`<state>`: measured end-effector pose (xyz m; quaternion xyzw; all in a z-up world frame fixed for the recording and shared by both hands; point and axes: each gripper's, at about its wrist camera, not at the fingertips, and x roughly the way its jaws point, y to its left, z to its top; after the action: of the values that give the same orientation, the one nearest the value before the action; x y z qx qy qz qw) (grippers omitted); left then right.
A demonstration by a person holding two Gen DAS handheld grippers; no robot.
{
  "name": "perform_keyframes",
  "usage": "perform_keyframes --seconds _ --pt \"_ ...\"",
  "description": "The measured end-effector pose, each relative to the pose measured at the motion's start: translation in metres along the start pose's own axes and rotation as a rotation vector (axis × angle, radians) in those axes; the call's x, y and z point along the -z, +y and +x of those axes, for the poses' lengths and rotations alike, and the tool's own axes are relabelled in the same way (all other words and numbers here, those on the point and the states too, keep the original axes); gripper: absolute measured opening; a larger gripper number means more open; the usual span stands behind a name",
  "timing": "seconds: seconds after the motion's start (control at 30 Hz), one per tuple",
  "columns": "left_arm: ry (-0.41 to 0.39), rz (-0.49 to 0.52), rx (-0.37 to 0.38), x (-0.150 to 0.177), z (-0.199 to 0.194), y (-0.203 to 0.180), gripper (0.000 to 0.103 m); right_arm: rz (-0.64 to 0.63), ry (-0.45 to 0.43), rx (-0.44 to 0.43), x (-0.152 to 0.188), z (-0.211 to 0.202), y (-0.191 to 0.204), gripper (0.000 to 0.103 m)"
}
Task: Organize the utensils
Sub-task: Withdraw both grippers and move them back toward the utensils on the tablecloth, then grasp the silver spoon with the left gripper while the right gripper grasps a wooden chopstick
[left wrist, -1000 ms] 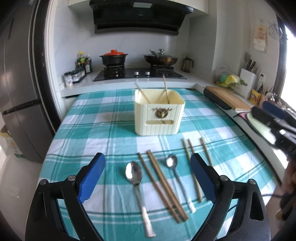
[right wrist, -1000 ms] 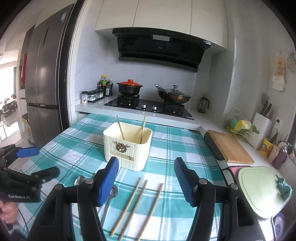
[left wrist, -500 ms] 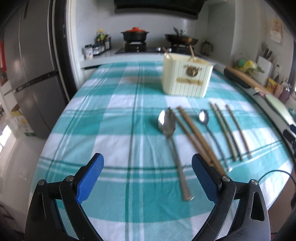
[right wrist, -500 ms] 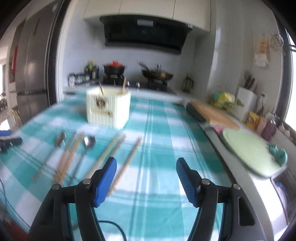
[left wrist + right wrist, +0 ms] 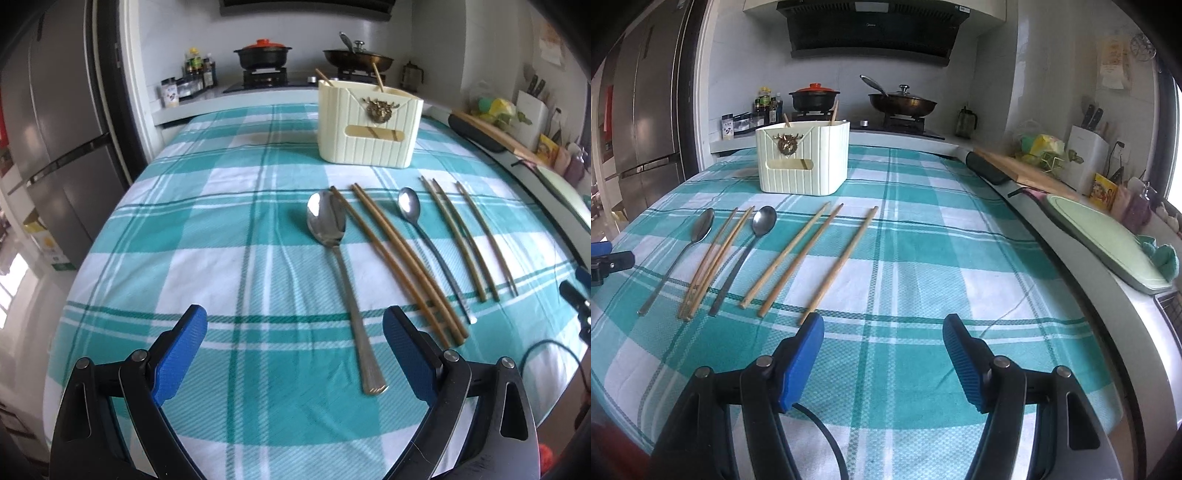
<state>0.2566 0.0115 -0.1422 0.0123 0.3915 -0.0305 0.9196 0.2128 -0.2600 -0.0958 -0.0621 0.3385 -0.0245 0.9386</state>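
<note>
While both grippers' jaws stand open and empty, lower your right gripper (image 5: 882,354) over the lone chopstick (image 5: 839,264) near the desk's front edge, squarely, before closing.

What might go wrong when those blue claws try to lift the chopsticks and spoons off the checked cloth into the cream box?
1. The two brown wooden chopsticks lie touching, one beside the large silver spoon; a pinch could catch two things or knock one askew.
2. Thin sticks lying flat on the teal checked tablecloth may slip from the open right gripper.
3. Two chopsticks already lean inside the cream ribbed utensil box, so new ones could snag.
</note>
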Motion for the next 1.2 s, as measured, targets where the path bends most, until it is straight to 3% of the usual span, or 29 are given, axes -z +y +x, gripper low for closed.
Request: perform_keyframes --seconds 0.57,0.83,0.87,0.9,0.93,1.0,1.2 --pt "0.180 0.022 -0.065 -0.019 0.051 -0.031 0.096 0.019 0.098 -0.089 -0.028 0.033 0.005 0.068" --pt "0.286 -0.010 -0.073 -0.017 0.072 -0.030 0.097 0.024 0.192 -0.154 -0.045 0.080 0.020 0.067" --pt "0.285 -0.014 -0.073 -0.016 0.072 -0.030 0.097 0.022 0.214 -0.172 -0.048 0.090 0.024 0.065" --pt "0.289 -0.020 -0.072 -0.016 0.073 -0.029 0.097 0.017 0.228 -0.180 -0.049 0.095 0.026 0.055" --pt "0.293 -0.021 -0.071 -0.017 0.072 -0.028 0.097 0.007 0.248 -0.184 -0.049 0.101 0.029 0.038" --pt "0.296 -0.021 -0.082 -0.016 0.071 -0.024 0.097 -0.010 0.265 -0.187 -0.048 0.106 0.032 0.022" --pt "0.309 0.003 -0.082 -0.010 0.066 -0.004 0.100 -0.019 0.276 -0.156 -0.039 0.098 0.021 0.016"
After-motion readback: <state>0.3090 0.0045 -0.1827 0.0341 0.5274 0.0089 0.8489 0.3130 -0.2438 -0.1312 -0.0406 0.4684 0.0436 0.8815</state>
